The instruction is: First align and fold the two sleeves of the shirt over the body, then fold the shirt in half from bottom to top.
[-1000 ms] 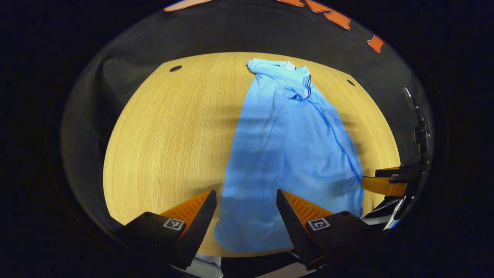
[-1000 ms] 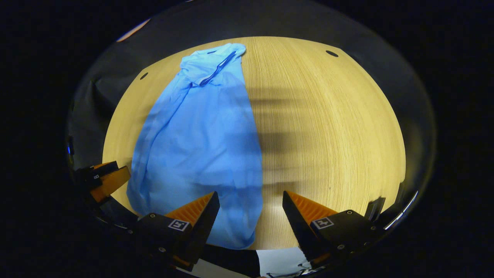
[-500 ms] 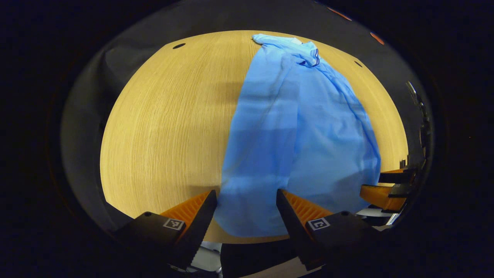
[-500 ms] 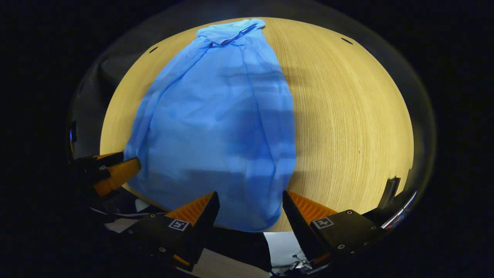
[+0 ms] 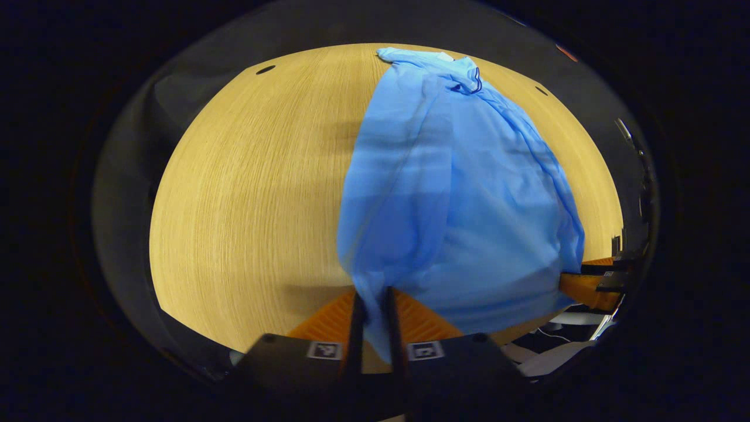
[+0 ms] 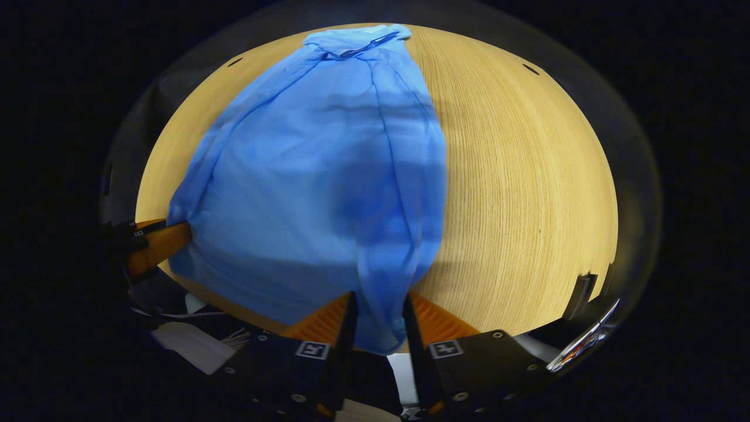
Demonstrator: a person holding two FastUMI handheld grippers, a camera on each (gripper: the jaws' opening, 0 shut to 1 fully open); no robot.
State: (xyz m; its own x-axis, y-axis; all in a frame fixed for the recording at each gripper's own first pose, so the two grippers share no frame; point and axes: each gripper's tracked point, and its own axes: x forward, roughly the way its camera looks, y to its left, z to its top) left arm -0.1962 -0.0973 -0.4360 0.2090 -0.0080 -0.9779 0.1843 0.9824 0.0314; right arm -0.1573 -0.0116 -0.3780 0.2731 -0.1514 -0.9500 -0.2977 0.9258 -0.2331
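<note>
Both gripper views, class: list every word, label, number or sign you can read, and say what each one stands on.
No readable words or numbers.
Left gripper: two small square black-and-white marker tags, patterns, not text.
Right gripper: two of the same tags, also patterns.
Shirt: a small white tag at the collar, too small to read.
Table: plain wood grain with dark holes, no print.
</note>
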